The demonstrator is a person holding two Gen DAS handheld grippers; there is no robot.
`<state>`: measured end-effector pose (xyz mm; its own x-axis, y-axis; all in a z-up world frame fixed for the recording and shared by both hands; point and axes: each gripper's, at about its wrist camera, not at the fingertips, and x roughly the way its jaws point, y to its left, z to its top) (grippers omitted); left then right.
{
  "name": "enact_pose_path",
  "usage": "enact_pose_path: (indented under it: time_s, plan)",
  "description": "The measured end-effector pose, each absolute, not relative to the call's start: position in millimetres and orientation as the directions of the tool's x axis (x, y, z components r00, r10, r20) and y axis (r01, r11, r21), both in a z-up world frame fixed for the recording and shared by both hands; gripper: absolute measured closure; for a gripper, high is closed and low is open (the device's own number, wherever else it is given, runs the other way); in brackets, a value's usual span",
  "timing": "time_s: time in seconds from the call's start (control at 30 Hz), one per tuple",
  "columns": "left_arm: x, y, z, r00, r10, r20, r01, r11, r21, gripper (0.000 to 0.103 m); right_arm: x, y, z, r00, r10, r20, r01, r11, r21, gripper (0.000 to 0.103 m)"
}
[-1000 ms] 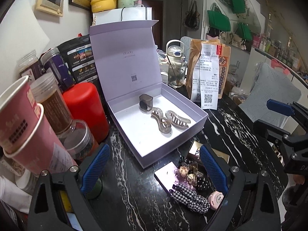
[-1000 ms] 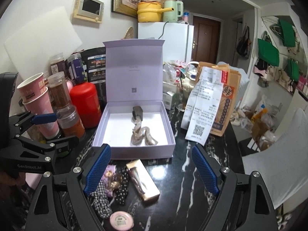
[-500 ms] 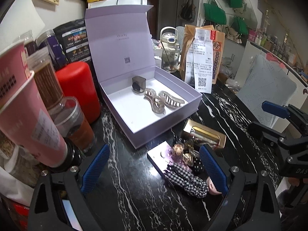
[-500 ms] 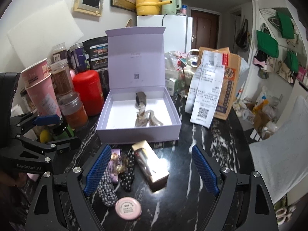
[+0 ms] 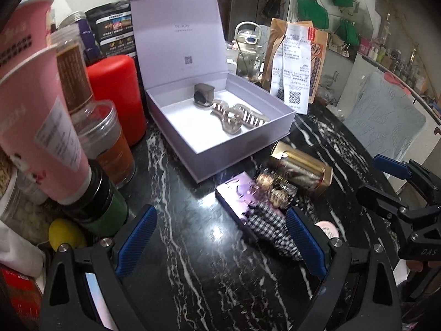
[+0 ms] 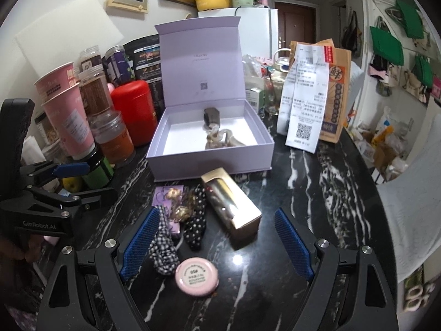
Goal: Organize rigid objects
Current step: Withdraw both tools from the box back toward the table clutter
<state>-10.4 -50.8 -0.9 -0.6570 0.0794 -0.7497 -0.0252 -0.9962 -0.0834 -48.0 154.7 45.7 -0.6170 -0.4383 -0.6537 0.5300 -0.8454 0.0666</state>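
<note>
Both your grippers are spread wide, holding nothing: left gripper [image 5: 220, 238], right gripper [image 6: 216, 241]. Lilac box [image 6: 171, 169] sits lid-up with hair claws [image 6: 220, 139] already inside. Still loose on the marble in front of it: gold case [image 6: 233, 205], pink round tin [image 6: 196, 275], checked scrunchie [image 6: 162, 244] over the purple card [image 6: 165, 193]. Risks, as I judge them: the gold case looks slick and could twist out of a corner pinch; the scrunchie may snag and drag the card along.
</note>
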Motion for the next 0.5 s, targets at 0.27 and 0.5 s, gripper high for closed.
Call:
enact_pose_path:
  time_s: [0.27,0.5]
  plan:
    - [-9.3,-61.8,-17.0,-0.627,0.097,-0.773,-0.017,-0.994,-0.111,0.007,-44.5,134.6,20.6,-0.559,-0.471,-0.683,0.579,-0.811,0.086,0.017]
    - [-11.4,-67.3,-29.3,-0.602,0.090,-0.793,-0.015,-0.995,-0.102,0.007,-49.8,117.9,-5.9,-0.485,-0.486,-0.727,0.599,-0.790,0.129,0.020]
